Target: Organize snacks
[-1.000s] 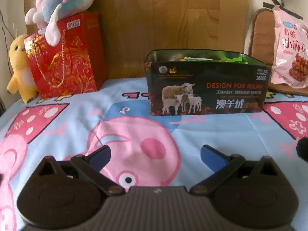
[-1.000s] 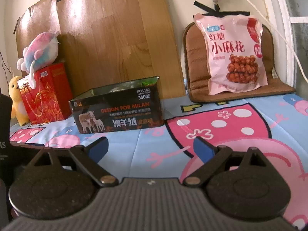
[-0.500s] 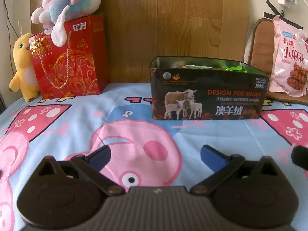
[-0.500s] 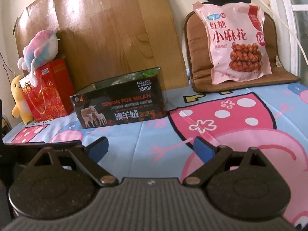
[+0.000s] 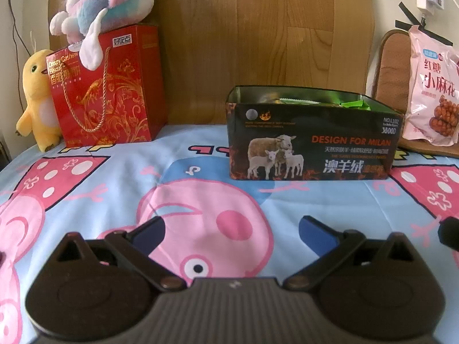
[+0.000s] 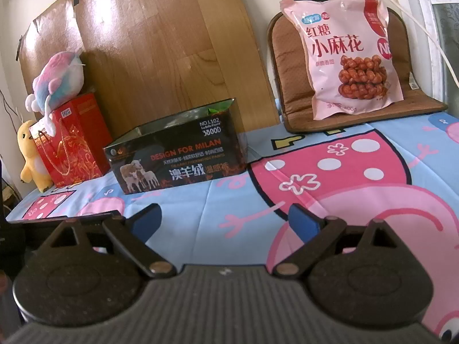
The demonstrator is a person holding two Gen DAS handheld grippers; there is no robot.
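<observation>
Snack bag (image 6: 348,57) propped upright on brown cushion (image 6: 289,86), well beyond spread, empty right gripper (image 6: 223,220); left gripper (image 5: 231,233) likewise spread, facing open box (image 5: 309,140) across bare bedsheet (image 5: 114,180)

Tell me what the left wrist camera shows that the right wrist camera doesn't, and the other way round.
Only the left wrist view shows the open left tongs and the English lettering on the red gift bag. Only the right wrist view shows the open right tongs, the whole pink snack bag leaning on the brown cushion, and a window frame. Both show the black box, the yellow plush, the pastel plush, the wooden board and the cartoon bedsheet.
</observation>
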